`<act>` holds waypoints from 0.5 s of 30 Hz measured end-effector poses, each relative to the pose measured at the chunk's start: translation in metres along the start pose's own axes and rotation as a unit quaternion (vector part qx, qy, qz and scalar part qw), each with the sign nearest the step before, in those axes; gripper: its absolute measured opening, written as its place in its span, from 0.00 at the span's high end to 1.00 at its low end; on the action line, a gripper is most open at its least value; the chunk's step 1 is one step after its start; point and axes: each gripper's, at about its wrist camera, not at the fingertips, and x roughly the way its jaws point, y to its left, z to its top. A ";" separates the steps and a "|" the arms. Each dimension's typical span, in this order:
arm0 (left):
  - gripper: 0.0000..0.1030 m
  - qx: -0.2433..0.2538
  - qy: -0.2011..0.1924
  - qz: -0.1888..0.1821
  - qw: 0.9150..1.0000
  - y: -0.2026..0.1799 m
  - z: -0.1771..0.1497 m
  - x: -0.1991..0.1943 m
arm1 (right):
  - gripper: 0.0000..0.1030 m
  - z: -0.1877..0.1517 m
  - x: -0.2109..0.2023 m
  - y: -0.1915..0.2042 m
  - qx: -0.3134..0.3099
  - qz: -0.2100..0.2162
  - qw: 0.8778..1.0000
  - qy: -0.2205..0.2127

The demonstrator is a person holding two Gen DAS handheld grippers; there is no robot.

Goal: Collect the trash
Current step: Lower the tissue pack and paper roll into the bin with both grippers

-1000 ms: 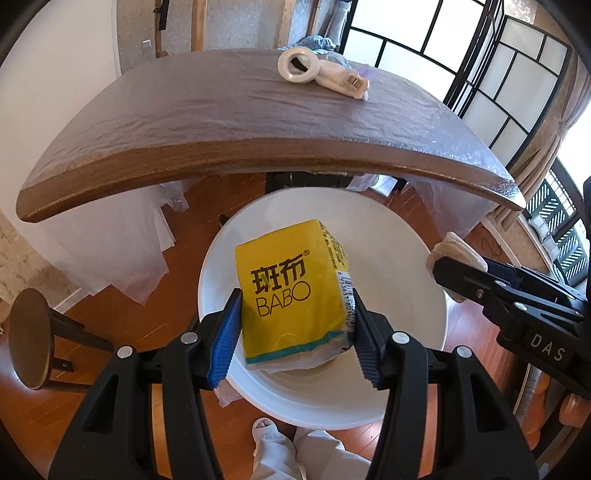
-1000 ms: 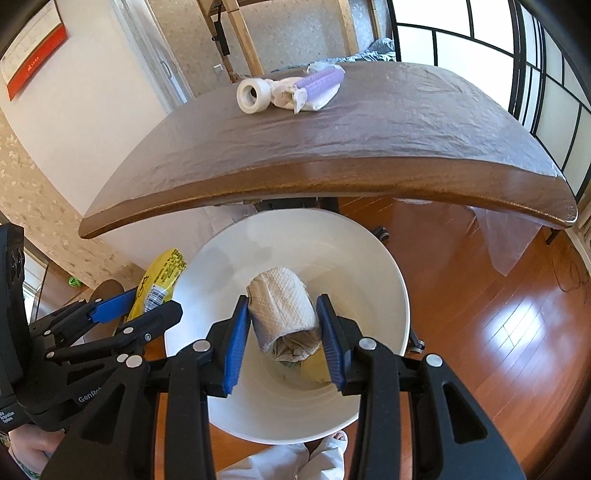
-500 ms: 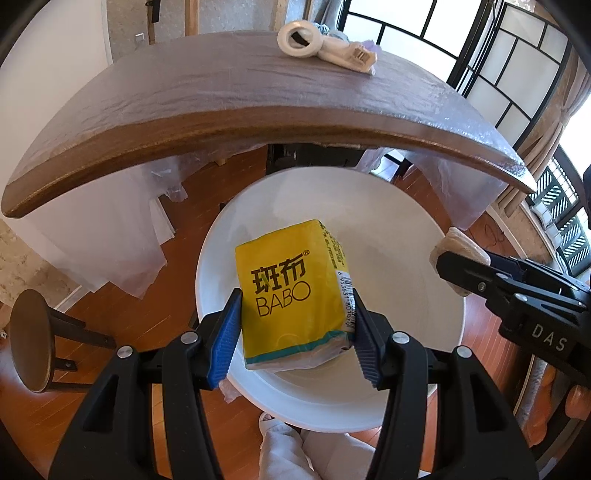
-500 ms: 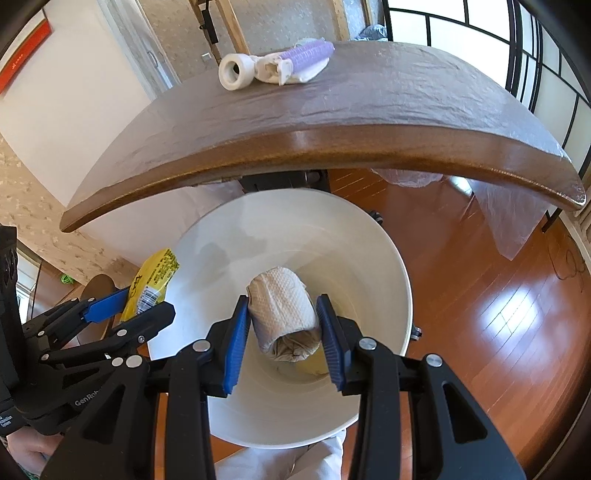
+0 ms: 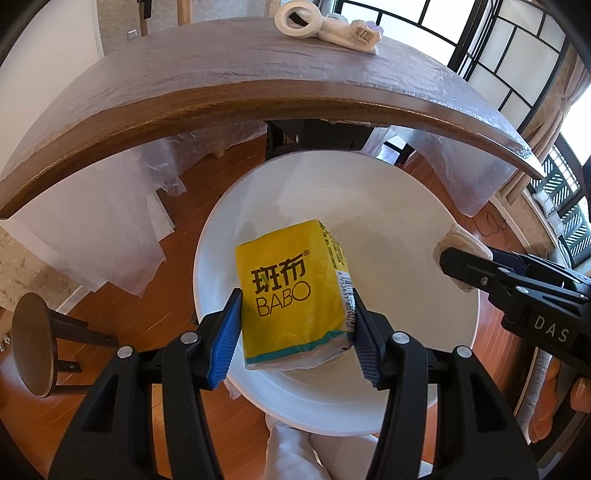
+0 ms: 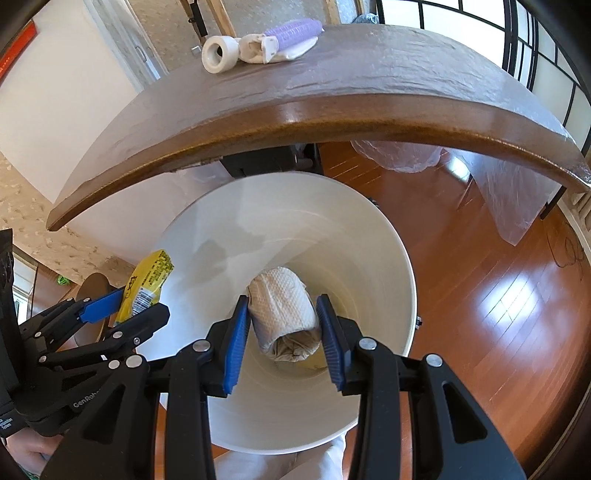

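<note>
A warm wooden floor runs under a dark brown table wrapped in clear film, and just in front of the table's near edge stands a white bin, open at the top.

We hold both grippers over that bin. Our left gripper pinches a yellow tissue pack by its two long sides, blue pads pressed into the wrapper. Our right gripper clamps a crumpled paper towel roll across its middle. Both pieces hang above the mouth of the bin, the pack toward its left side and the roll over the centre; neither has been dropped yet. Inside the bin we can make out nothing else for certain.

So we judge two pieces picked up but not binned. On the far side of the table a white tape ring and a bundle with a purple roller lie touching each other, perhaps still to collect.

The pack's long axis runs away from us along the fingers, printed face up. The roll likewise points near to far, its squashed open end facing us.
</note>
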 end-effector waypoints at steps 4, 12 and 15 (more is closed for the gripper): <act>0.46 0.003 0.003 0.000 1.000 0.000 0.000 0.003 | 0.64 0.000 0.001 0.001 0.001 -0.003 1.000 0.003; 0.46 0.008 0.008 -0.001 1.000 -0.001 0.001 0.007 | 0.64 -0.001 0.004 0.002 0.002 -0.004 1.000 0.007; 0.46 0.009 0.008 -0.002 1.000 -0.002 0.001 0.007 | 0.64 -0.001 0.004 0.001 0.002 -0.005 1.000 0.007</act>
